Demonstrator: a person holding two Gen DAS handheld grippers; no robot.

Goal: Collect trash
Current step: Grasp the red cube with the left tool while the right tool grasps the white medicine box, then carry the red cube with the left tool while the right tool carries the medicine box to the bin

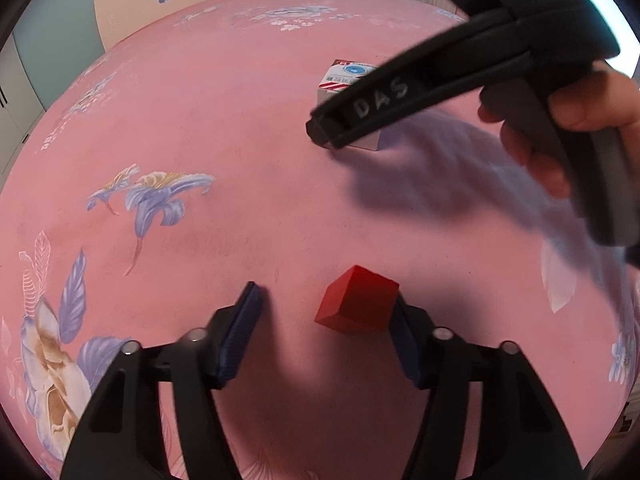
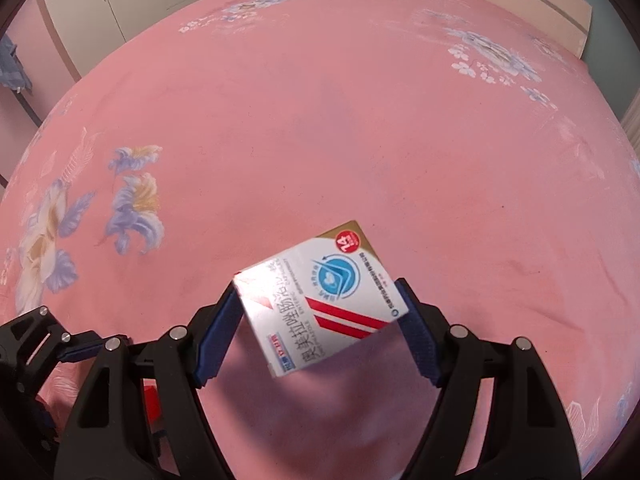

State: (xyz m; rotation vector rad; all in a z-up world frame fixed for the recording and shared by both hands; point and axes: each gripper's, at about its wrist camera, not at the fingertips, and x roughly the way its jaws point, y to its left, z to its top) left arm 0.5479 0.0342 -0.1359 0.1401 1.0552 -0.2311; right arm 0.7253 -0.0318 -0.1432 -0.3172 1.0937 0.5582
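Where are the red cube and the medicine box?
red cube (image 1: 362, 300), left wrist view, on its front red face.
medicine box (image 2: 320, 300), right wrist view, on its printed top face.

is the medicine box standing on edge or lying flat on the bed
Standing on edge. In the left wrist view the medicine box rises from the pink bedspread on a narrow side, printed face up, with the right gripper straddling it, fingers open.

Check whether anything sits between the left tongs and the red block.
Nothing visible does. The small red cube-shaped block lies on the pink floral bedsheet between the open left tongs, against the right pad.
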